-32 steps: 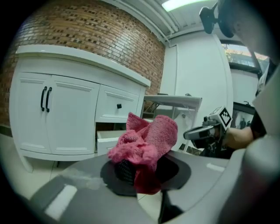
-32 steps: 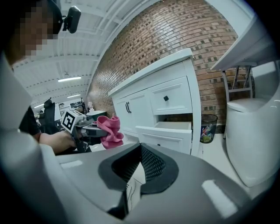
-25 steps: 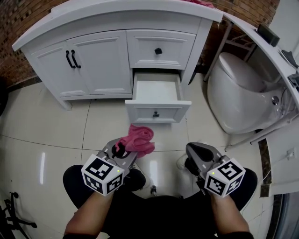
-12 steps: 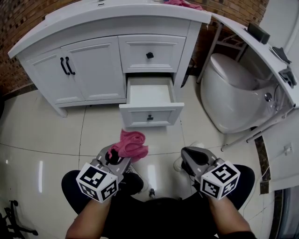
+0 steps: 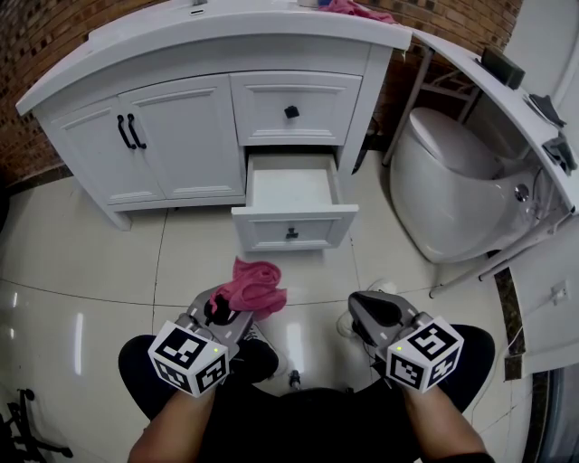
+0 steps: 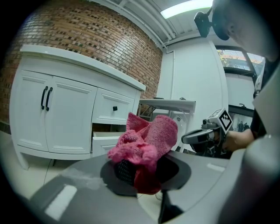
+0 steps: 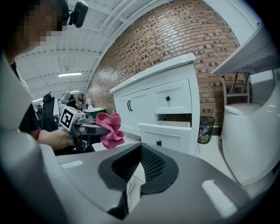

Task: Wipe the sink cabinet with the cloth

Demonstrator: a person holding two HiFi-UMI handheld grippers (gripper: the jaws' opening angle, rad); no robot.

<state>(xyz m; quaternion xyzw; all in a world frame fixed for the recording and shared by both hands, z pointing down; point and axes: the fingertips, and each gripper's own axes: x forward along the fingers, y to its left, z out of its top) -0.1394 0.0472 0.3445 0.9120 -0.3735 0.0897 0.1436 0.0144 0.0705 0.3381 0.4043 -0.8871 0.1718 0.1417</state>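
Observation:
The white sink cabinet (image 5: pixel 190 136) stands ahead on the tiled floor, its lower right drawer (image 5: pixel 294 222) pulled open and empty inside. My left gripper (image 5: pixel 222 312) is low in front of me, shut on a bunched pink cloth (image 5: pixel 255 282) that sticks up past its jaws. The left gripper view has the cloth (image 6: pixel 146 140) filling the jaws of the left gripper (image 6: pixel 144 175), with the cabinet (image 6: pixel 65 113) behind. My right gripper (image 5: pixel 373 312) sits beside it, shut and holding nothing. In the right gripper view, the right gripper (image 7: pixel 135 168) faces the cabinet (image 7: pixel 153 100), and the cloth (image 7: pixel 109 129) shows at left.
A white toilet (image 5: pixel 452 190) stands right of the cabinet under a slanted white shelf (image 5: pixel 507 90). Another pink cloth (image 5: pixel 357 9) lies on the countertop. A small bin (image 7: pixel 203 129) sits between cabinet and toilet. My legs and shoes are just below the grippers.
Both grippers have drawn back a little toward me, the left one still carrying the cloth. The drawer stays open.

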